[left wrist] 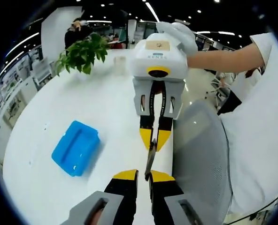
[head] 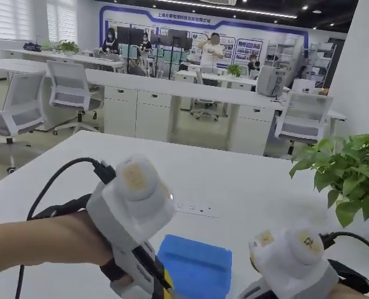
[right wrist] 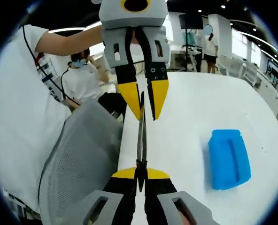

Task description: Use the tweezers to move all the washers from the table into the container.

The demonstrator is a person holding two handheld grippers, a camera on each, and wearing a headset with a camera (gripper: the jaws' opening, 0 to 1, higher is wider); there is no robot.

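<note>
Nearest, on the person's side of the blue container (head: 194, 265), the tweezers (right wrist: 141, 136) hang over the edge of the white surface (head: 247, 180). Their long axis runs from the right hand-held gripper (right wrist: 140, 174), which pinches one end, to the left hand-held gripper (left wrist: 142, 177), whose jaws stand narrow around the other end (gripping or not, we cannot tell). Beyond the container we make out faint specks (head: 194, 210), perhaps washers, so we judge the tweezers must swing across it.
</note>
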